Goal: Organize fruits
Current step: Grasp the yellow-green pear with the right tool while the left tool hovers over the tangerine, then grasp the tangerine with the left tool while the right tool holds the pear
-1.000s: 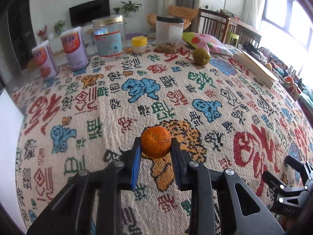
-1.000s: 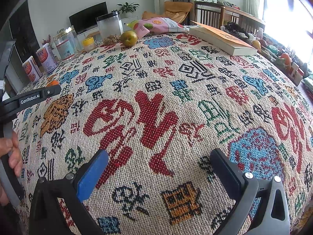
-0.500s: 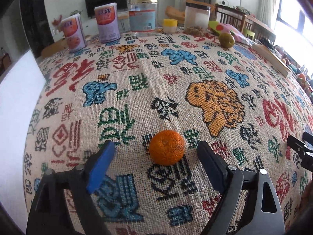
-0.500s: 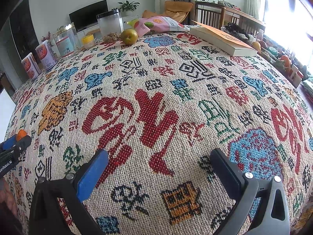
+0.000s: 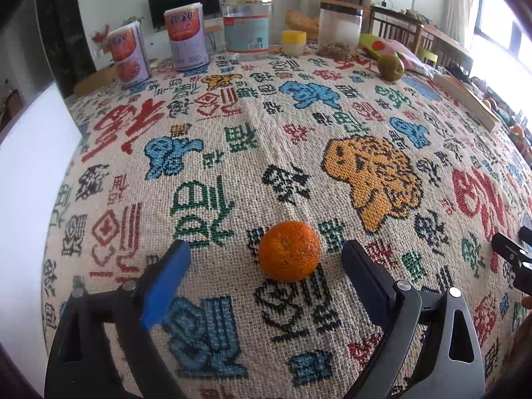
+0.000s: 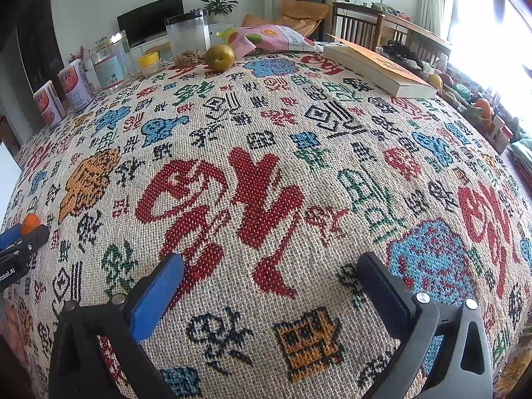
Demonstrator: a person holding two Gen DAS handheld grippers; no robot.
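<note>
An orange mandarin (image 5: pixel 288 251) rests on the patterned tablecloth (image 5: pixel 232 139), between the fingers of my open left gripper (image 5: pixel 266 259), touching neither. It shows small at the far left of the right wrist view (image 6: pixel 30 223). A green-brown pear (image 5: pixel 390 66) sits at the far side of the table, also in the right wrist view (image 6: pixel 219 57). My right gripper (image 6: pixel 271 281) is open and empty over the near middle of the cloth.
Two cans (image 5: pixel 185 40), a clear jar (image 5: pixel 246 23), a small yellow-lidded pot (image 5: pixel 294 42) and a black-lidded jar (image 5: pixel 339 30) line the far edge. A snack bag (image 6: pixel 269 40) and a book (image 6: pixel 379 66) lie at the far right. A white board (image 5: pixel 30 179) stands left.
My left gripper carried the mandarin to the near left of the table, set it down and opened. In the last half second it barely moved. My right gripper stayed still.
</note>
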